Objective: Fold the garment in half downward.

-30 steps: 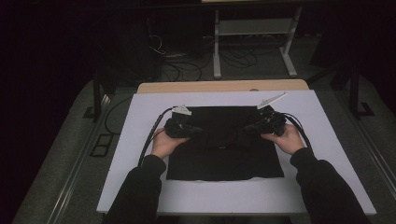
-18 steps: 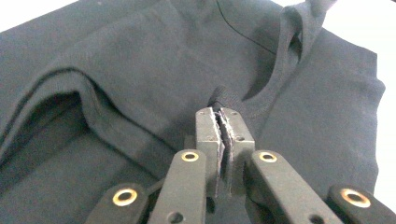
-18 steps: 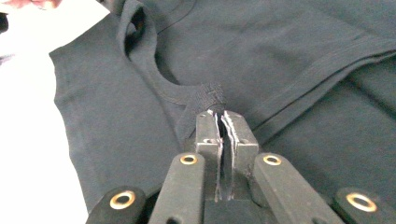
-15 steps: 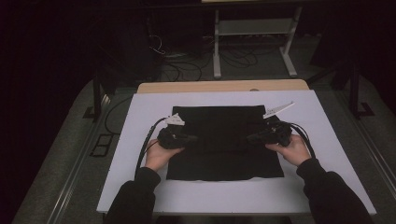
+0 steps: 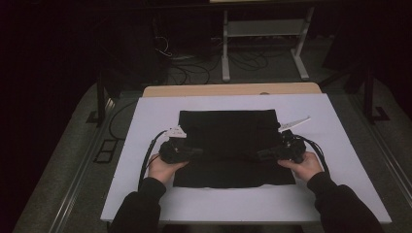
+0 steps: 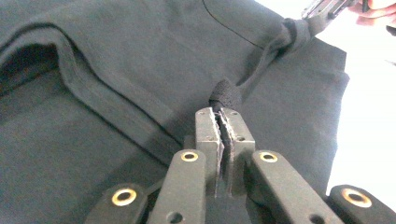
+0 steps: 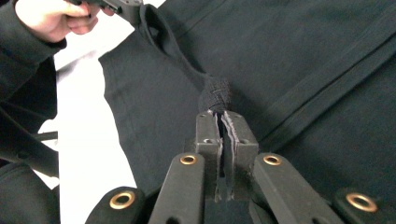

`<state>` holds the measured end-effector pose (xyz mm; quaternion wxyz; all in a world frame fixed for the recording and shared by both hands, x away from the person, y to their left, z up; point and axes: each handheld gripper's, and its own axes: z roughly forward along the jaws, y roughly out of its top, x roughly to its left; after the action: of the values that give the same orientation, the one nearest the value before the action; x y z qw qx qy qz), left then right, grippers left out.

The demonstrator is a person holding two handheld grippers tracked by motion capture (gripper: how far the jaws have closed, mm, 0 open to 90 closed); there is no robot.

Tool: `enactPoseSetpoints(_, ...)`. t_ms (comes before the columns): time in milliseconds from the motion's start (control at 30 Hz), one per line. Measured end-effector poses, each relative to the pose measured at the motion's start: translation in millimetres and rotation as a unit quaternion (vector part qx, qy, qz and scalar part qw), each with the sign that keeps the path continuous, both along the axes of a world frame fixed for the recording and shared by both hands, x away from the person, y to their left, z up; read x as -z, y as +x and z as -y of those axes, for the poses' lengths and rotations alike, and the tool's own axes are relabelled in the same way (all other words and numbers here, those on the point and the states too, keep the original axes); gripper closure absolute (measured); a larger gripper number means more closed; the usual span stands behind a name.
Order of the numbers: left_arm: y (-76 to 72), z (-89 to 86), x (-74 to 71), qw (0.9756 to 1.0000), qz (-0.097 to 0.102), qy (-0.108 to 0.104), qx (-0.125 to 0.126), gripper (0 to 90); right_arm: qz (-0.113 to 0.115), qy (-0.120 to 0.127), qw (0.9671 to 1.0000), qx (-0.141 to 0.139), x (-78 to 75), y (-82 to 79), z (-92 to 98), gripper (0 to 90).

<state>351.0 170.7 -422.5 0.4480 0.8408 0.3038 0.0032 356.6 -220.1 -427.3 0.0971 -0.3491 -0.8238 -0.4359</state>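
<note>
A black garment [image 5: 226,141] lies spread on the white board [image 5: 145,194]. My left gripper [image 5: 198,152] rests on its left part, my right gripper [image 5: 260,155] on its right part, the two pointing at each other. In the left gripper view the left gripper [image 6: 222,112] is shut on a small bunched pinch of the black fabric [image 6: 225,93]. The right gripper view shows the right gripper [image 7: 222,114] shut on a rolled tuft of the same cloth [image 7: 215,95]. A taut fold [image 7: 175,51] runs between the two pinches.
The white board lies on a wooden table [image 5: 228,90]. Bare white margin [image 5: 340,145] surrounds the garment on all sides. A metal stand [image 5: 265,39] and cables [image 5: 189,63] lie on the dark floor beyond. Sleeved forearms [image 5: 335,204] enter from the near edge.
Both grippers have moved toward the person and slightly apart across the garment, and now hold pinches of fabric with a fold stretched between them.
</note>
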Motion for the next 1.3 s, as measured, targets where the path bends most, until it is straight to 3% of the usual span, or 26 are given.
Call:
enactPoseSetpoints(267, -11.6, -0.2, 3.1, 0.9998, -0.011, 0.002, 0.017, 85.4, -0.017, -0.009, 0.9997, -0.014, 5.4, -11.2, -2.3, 84.5)
enactPoseSetpoints(833, -40.9, -0.1, -0.9, 0.9992, -0.02, -0.003, 0.035, 85.4, -0.011, 0.003, 0.9997, -0.021, -5.9, -43.5, 1.0, 84.5)
enactPoseSetpoints(1100, -55.2, 6.3, -1.2, 0.9968, -0.028, 0.021, 0.072, 85.2, -0.008, 0.0, 0.9993, -0.036, -8.3, -56.0, 1.8, 84.5)
enactPoseSetpoints(1300, -58.5, 4.1, -0.7, 0.9965, -0.03, 0.023, 0.075, 85.2, -0.007, -0.004, 0.999, -0.043, -9.4, -64.6, 0.4, 84.4)
